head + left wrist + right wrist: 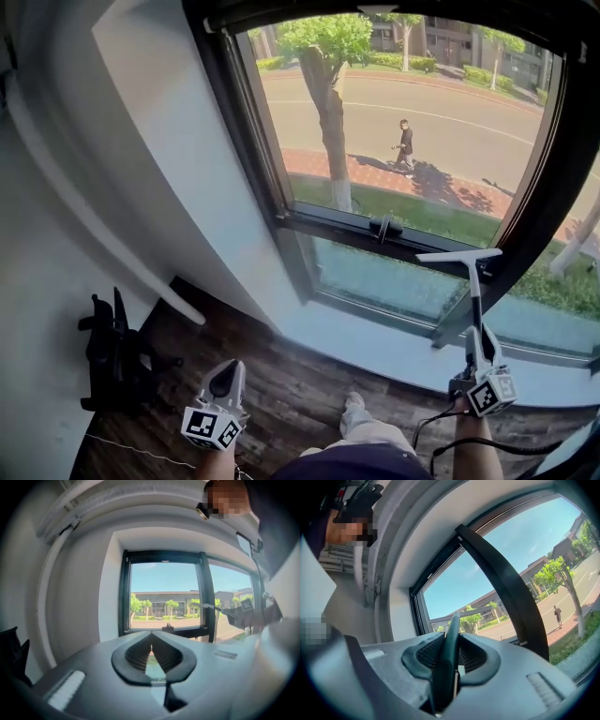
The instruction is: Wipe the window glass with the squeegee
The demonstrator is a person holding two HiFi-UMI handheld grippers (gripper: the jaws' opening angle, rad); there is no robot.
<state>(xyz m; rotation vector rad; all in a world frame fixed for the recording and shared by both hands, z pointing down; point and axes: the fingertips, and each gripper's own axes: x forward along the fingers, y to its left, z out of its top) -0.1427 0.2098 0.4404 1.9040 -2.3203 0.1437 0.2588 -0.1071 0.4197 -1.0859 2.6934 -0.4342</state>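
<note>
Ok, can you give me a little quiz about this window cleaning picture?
1. True or false: the left gripper holds the squeegee.
2. Which end of the squeegee is nearer the window? A blade, B handle.
3. Fill in: outside, a person walks near a ____.
Key: 1 false, the right gripper holds it and the left gripper is empty; 2 A; 3 tree.

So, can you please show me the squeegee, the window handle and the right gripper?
squeegee [475, 298]: head view, on its shaft.
window handle [384, 226]: head view, on the black lever.
right gripper [481, 345]: head view, between its jaws, shut on the squeegee.
</note>
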